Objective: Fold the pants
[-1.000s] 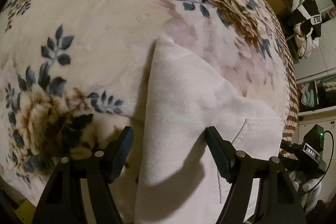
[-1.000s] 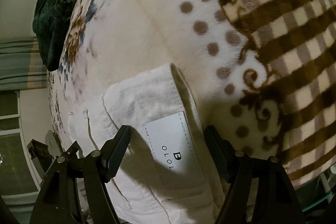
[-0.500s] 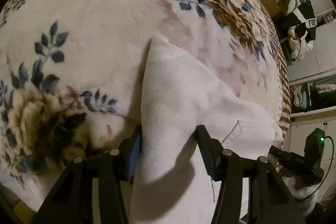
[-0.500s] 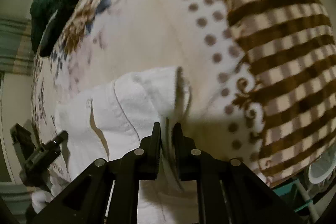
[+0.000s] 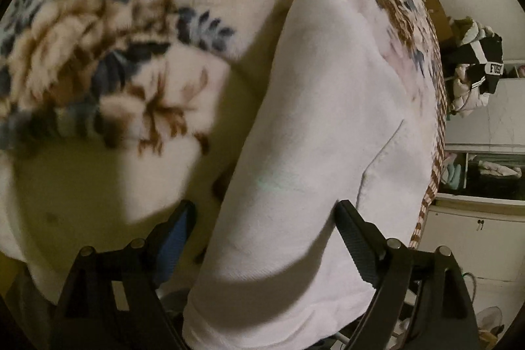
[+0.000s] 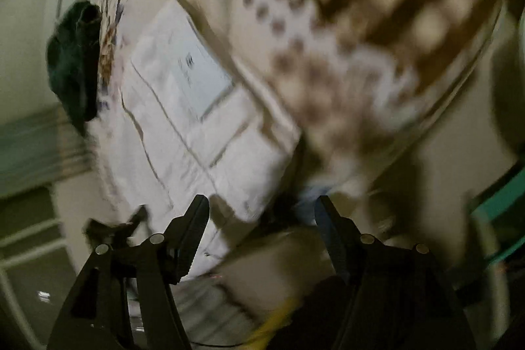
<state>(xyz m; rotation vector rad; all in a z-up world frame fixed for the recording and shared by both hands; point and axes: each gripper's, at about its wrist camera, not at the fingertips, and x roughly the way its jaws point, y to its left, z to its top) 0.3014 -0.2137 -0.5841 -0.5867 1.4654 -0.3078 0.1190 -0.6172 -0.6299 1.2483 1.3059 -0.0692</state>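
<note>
Both grippers have let go of the white pants (image 5: 321, 133), which lie folded on the floral blanket (image 5: 98, 61) covering the bed. The left gripper (image 5: 265, 238), half closed half a second ago, now stands spread wide, its jaws straddling the fabric's near end at 6 o'clock. The right gripper (image 6: 262, 235), clamped on the waistband a moment earlier, has released and pulled back; the pants (image 6: 197, 107), label patch up, sit toward 11 o'clock in its blurred view.
</note>
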